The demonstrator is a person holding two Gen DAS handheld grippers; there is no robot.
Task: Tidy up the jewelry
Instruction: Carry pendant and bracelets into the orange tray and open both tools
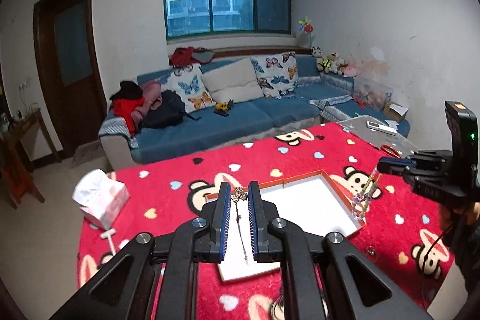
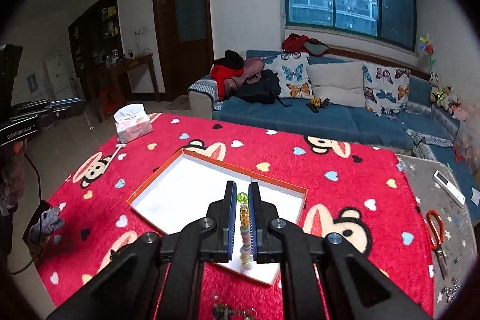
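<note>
A shallow white box with an orange rim (image 1: pixel 339 188) (image 2: pixel 192 153) lies on the red cartoon tablecloth. My left gripper (image 1: pixel 239 192) is shut on a gold chain with a flower pendant (image 1: pixel 239 195); the chain hangs down over the box. My right gripper (image 2: pixel 241 194) is shut on a string of coloured beads (image 2: pixel 243 218) that hangs over the box's near right part. In the left wrist view the right gripper (image 1: pixel 381 165) shows at the right, with the bead string (image 1: pixel 364 197) dangling over the box's right rim.
A tissue pack (image 2: pixel 132 123) and a small white stick (image 2: pixel 118 150) lie at the table's left. Orange scissors (image 2: pixel 435 233) and a white remote (image 2: pixel 450 191) lie on the bare table at right. More jewelry (image 2: pixel 231 311) lies near the front edge. A blue sofa (image 1: pixel 240 113) stands behind.
</note>
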